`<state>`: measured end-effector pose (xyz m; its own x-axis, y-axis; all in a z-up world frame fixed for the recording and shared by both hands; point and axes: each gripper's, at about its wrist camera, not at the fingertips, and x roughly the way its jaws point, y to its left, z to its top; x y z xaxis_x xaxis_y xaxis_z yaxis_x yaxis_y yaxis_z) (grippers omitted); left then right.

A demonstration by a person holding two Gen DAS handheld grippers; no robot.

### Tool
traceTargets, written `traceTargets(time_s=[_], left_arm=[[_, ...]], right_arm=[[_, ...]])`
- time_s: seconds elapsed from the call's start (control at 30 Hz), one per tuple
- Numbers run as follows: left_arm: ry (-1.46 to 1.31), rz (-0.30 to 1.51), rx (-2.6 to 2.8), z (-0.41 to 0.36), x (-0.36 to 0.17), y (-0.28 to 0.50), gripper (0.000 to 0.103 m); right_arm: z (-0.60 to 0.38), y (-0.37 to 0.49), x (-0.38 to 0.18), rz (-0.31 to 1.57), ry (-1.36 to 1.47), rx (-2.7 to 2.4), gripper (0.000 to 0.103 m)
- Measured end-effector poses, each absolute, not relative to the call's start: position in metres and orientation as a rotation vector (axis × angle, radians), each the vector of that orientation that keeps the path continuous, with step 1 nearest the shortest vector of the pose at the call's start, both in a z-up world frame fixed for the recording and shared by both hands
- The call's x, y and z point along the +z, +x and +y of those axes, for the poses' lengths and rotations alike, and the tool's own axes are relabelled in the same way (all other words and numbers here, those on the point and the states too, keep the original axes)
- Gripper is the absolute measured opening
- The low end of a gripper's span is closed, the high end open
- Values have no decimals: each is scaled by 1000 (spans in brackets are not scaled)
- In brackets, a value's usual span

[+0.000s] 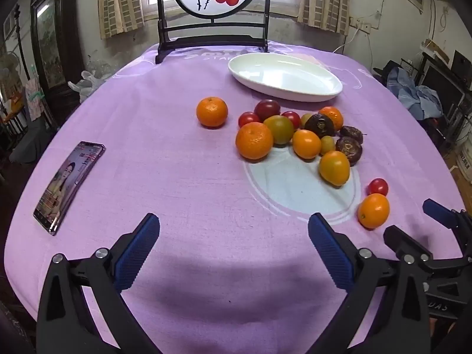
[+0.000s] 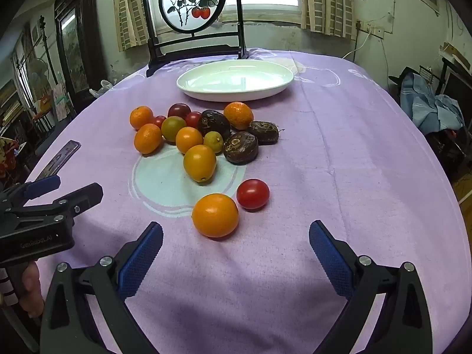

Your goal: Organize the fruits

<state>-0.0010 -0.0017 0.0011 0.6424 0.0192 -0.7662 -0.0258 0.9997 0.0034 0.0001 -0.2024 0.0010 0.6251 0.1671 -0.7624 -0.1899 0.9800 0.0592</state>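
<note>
A heap of fruit (image 1: 298,135) (image 2: 200,135) lies mid-table on the purple cloth: oranges, yellow, red and green tomatoes, and dark wrinkled passion fruits. One orange (image 1: 211,111) sits apart on the left. Nearest the right gripper lie a yellow-orange fruit (image 2: 215,215) (image 1: 373,210) and a red tomato (image 2: 252,193) (image 1: 378,186). A white oval plate (image 1: 284,76) (image 2: 235,79) stands empty behind the heap. My left gripper (image 1: 234,221) and right gripper (image 2: 236,230) are both open over bare cloth, holding nothing. The right gripper's fingers (image 1: 436,211) show at the left view's right edge.
A phone (image 1: 69,184) (image 2: 60,159) lies on the table's left side. A dark wooden stand with a round painted panel (image 1: 215,14) (image 2: 193,8) stands at the far edge. The table's edges drop off left and right. A hand (image 2: 29,289) holds the left gripper's handle.
</note>
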Motion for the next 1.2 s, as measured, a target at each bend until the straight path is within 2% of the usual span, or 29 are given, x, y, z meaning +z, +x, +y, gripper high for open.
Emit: traceTargets(time_s=[1.2], left_arm=[[-55, 874, 50, 3, 1, -10, 99]], right_arm=[[-199, -8, -4, 862, -38, 244, 99]])
